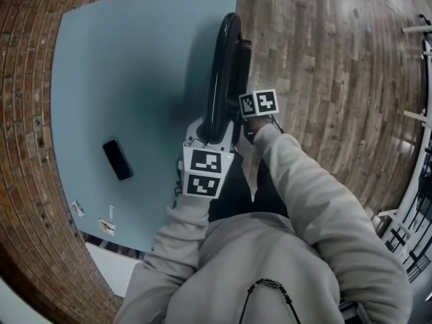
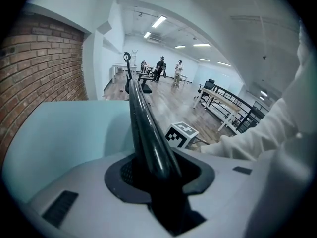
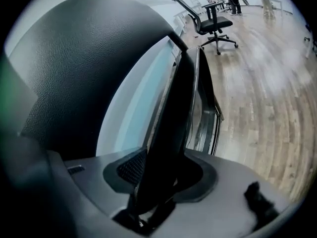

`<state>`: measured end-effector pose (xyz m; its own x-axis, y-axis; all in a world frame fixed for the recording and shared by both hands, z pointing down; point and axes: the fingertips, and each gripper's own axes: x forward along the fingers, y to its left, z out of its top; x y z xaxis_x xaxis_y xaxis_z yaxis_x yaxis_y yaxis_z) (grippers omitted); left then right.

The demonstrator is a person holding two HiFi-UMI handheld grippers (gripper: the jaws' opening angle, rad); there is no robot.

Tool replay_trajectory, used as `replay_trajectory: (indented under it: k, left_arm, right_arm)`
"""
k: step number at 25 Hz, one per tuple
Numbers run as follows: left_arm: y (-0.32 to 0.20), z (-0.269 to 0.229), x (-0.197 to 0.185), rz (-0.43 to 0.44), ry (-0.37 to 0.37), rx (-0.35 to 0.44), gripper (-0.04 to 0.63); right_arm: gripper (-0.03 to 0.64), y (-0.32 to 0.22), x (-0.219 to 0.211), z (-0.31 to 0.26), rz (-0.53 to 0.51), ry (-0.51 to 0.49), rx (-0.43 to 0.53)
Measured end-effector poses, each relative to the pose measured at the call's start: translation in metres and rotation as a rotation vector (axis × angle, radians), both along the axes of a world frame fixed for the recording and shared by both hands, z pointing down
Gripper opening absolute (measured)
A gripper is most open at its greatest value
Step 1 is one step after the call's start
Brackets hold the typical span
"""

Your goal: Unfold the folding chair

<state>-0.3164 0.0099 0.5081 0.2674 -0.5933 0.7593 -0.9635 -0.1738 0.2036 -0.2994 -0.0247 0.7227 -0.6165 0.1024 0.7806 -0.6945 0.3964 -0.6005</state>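
Note:
The black folding chair [image 1: 224, 66] stands folded and upright against the right edge of a light blue table [image 1: 121, 66]. In the head view my left gripper [image 1: 206, 138] sits on the near end of the chair's top, and my right gripper [image 1: 243, 117] is close beside it on the right side. The left gripper view shows a glossy black frame tube [image 2: 143, 128] running through my left gripper [image 2: 159, 175], which is shut on it. In the right gripper view my right gripper [image 3: 157, 185] is shut on the thin edge of the folded seat panel [image 3: 174, 118], with the padded backrest [image 3: 74, 68] at the left.
A black phone [image 1: 117, 158] lies on the table to the left of the chair. A brick surface [image 1: 27, 113] borders the table's left side, and wooden floor [image 1: 324, 59] spreads to the right. A white rack [image 1: 418, 181] stands far right. An office chair [image 3: 210, 14] and people [image 2: 161, 68] are far off.

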Motion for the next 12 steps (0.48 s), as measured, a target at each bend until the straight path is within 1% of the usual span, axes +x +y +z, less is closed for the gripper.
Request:
replay_trajectory:
  k: [4, 8, 12]
  left_arm:
    - [-0.002, -0.001, 0.016, 0.025, -0.005, -0.021, 0.138]
    - [-0.001, -0.001, 0.033, 0.009, 0.047, -0.027, 0.138]
    - [-0.006, -0.005, 0.074, 0.034, 0.101, -0.017, 0.16]
  right_arm:
    - [0.17, -0.004, 0.025, -0.002, -0.008, -0.001, -0.01]
    - [0.172, -0.006, 0.064, -0.001, -0.004, -0.02, -0.041]
    - [0.172, -0.01, 0.119, 0.002, 0.005, -0.064, -0.081]
